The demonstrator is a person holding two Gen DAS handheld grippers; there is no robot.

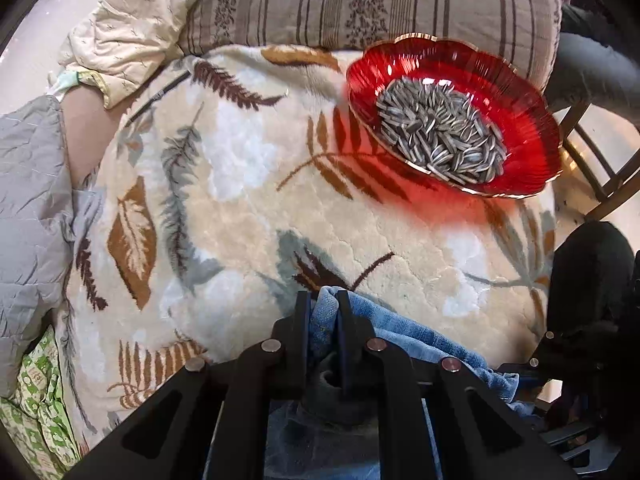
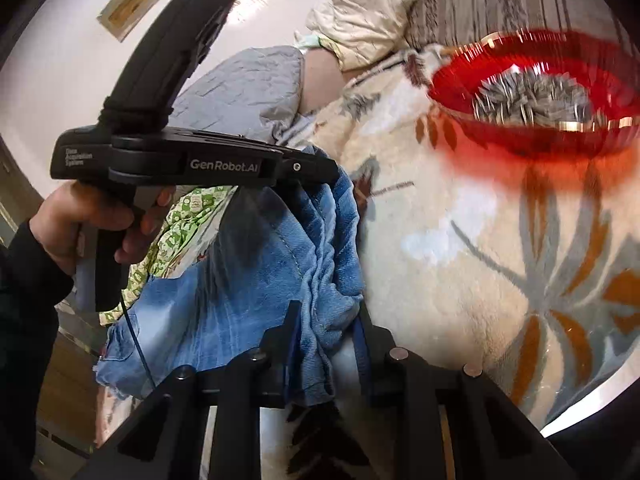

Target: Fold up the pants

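The blue denim pants (image 2: 256, 280) hang between the two grippers over a cream leaf-patterned blanket (image 1: 248, 208). My left gripper (image 1: 324, 300) is shut on a bunched edge of the pants (image 1: 404, 336); it also shows from the side in the right wrist view (image 2: 320, 168), held by a hand. My right gripper (image 2: 326, 312) is shut on a gathered fold of the pants, with cloth filling the gap between its jaws. The lower part of the pants hangs down at the left, out of full view.
A red glass bowl (image 1: 532, 132) of sunflower seeds sits on the blanket at the far right; it also shows in the right wrist view (image 2: 616, 80). A striped pillow (image 1: 360, 0), a cream quilted cushion (image 1: 132, 28), a grey quilt (image 1: 28, 200) and green patterned cloth (image 1: 36, 400) lie around.
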